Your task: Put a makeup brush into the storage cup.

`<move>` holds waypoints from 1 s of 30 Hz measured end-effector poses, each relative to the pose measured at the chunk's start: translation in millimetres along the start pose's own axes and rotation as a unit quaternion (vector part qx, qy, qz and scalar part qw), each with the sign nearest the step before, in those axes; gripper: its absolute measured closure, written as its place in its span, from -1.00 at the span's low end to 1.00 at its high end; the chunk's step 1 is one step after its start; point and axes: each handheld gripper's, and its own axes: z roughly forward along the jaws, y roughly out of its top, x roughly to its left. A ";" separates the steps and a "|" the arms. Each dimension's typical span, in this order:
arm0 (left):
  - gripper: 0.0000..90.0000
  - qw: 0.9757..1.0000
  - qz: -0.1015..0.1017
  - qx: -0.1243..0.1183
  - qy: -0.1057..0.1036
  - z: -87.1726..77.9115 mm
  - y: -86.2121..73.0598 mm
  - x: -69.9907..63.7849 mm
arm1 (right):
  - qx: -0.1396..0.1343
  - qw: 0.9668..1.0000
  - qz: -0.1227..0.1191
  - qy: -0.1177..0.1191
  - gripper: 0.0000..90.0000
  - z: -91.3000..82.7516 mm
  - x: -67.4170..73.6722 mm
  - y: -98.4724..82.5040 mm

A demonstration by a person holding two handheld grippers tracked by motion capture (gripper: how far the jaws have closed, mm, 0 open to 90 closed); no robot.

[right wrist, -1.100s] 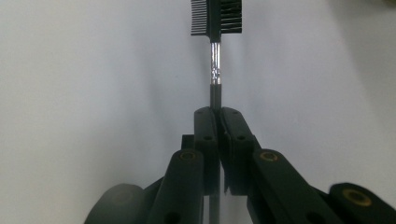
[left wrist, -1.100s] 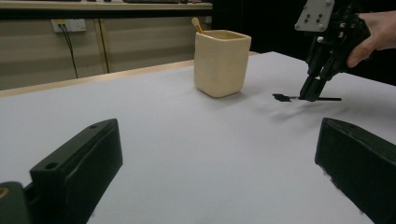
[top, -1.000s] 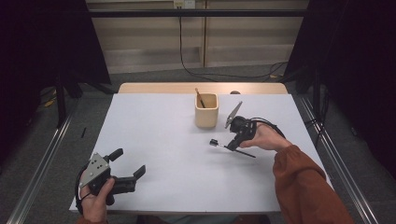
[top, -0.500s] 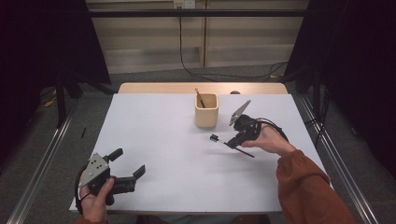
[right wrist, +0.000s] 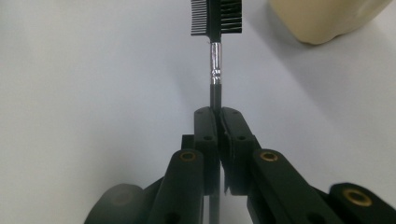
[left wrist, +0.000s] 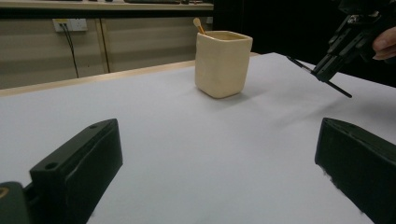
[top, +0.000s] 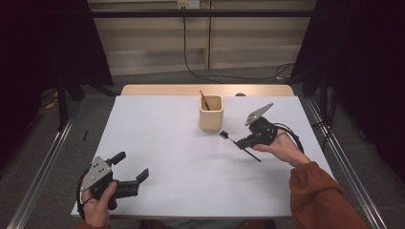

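the right gripper (top: 242, 141), jaws clenched mid-handle on the brow brush (right wrist: 215, 51), has it right: light, stiff, thin, likely to swivel.

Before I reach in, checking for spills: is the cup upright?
Upright: the cup stands on its base, mouth up, a stick inside.

A white-topped table (top: 157, 143) stands before a beige panelled wall (top: 248, 43), black curtains (top: 43, 52) flanking grey floor (top: 43, 143).
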 end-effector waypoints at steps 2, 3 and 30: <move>-0.98 1.000 0.000 0.000 0.000 0.0 0.0 0.1 | -0.011 1.000 0.003 -0.002 0.91 -1.3 0.8 -1.7; -0.98 1.000 0.000 0.000 0.000 0.0 0.0 0.1 | -0.017 1.000 0.006 -0.006 0.91 -2.0 1.4 -2.6; -0.98 1.000 -0.003 -0.002 0.002 -0.4 -0.1 0.2 | -0.155 0.984 0.059 -0.066 0.91 -14.6 4.2 -26.6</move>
